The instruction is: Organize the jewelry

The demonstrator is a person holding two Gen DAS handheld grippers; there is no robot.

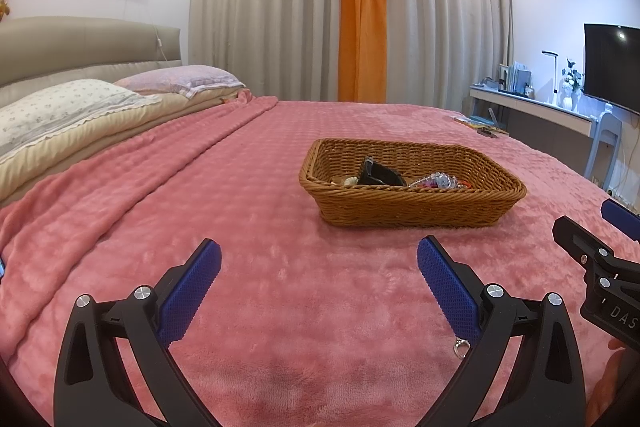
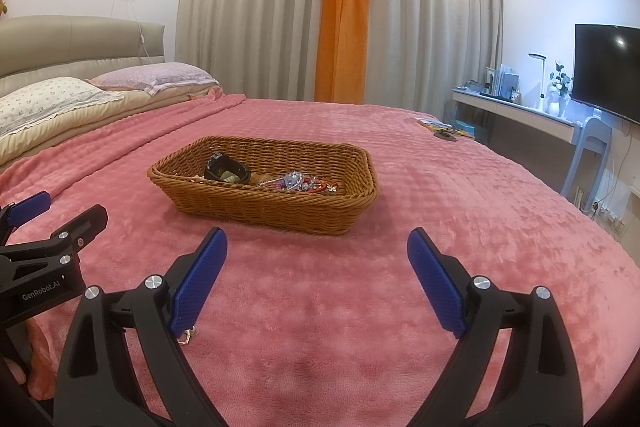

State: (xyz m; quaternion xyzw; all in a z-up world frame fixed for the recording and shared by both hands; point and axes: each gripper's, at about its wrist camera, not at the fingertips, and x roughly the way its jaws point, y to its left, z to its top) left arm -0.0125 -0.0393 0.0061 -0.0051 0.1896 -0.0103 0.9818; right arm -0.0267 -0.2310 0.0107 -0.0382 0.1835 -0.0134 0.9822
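A brown wicker basket (image 1: 412, 205) (image 2: 264, 205) stands on the pink bedspread, holding a black pouch (image 1: 378, 174) (image 2: 226, 169) and a heap of beaded jewelry (image 1: 438, 183) (image 2: 300, 183). A small metal ring piece (image 1: 461, 339) (image 2: 186, 335) lies on the blanket between the two grippers, partly hidden by a finger in each view. My left gripper (image 1: 319, 281) is open and empty, short of the basket. My right gripper (image 2: 317, 277) is open and empty, also short of the basket. Each gripper shows at the edge of the other's view.
Pillows (image 1: 60, 111) and a headboard lie at the left. Small items (image 2: 440, 127) lie at the bed's far right corner. A desk (image 2: 516, 111), a chair (image 2: 588, 147) and a TV (image 2: 608, 67) stand beyond the bed's right edge.
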